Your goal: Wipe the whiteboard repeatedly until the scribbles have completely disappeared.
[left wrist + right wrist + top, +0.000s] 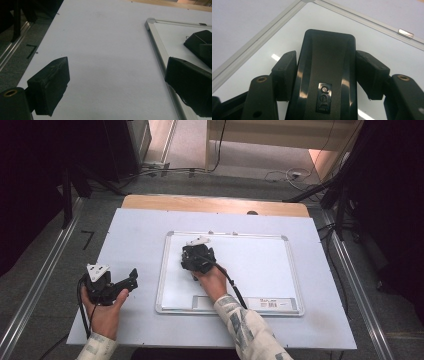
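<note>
right gripper (325, 75) clamps a black eraser (327, 72) from both sides, on the whiteboard (250, 265) near its 10 o'clock corner; left gripper (131, 280), jaws wide and empty, rests at 9 o'clock of the board on the white sheet (105, 50).
</note>
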Action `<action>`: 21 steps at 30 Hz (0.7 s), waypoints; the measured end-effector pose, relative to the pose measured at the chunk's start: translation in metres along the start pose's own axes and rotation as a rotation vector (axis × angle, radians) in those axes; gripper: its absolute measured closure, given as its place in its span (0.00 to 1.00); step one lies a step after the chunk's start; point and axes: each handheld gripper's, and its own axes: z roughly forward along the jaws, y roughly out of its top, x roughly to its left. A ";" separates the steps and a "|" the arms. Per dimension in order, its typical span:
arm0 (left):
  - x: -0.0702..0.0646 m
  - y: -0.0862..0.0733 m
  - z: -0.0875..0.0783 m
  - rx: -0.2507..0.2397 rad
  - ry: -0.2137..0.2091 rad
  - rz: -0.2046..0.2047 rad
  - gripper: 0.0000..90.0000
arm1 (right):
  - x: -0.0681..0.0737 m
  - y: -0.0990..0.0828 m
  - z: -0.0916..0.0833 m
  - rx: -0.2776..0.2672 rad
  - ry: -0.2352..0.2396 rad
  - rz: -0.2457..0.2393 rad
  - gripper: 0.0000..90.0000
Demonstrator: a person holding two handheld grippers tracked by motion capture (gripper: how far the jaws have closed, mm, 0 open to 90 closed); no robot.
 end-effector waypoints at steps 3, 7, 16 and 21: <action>0.000 0.000 0.000 0.000 -0.001 -0.001 0.07 | -0.007 -0.001 -0.001 0.001 -0.014 0.006 0.39; 0.000 0.000 0.000 0.002 0.000 0.001 0.07 | -0.014 -0.003 -0.003 0.002 -0.024 0.021 0.39; 0.000 0.000 0.001 0.003 0.001 0.001 0.07 | -0.029 -0.008 -0.007 0.003 -0.047 0.042 0.39; -0.001 0.000 0.002 0.004 0.002 0.003 0.07 | -0.034 -0.013 -0.012 0.003 -0.057 0.036 0.39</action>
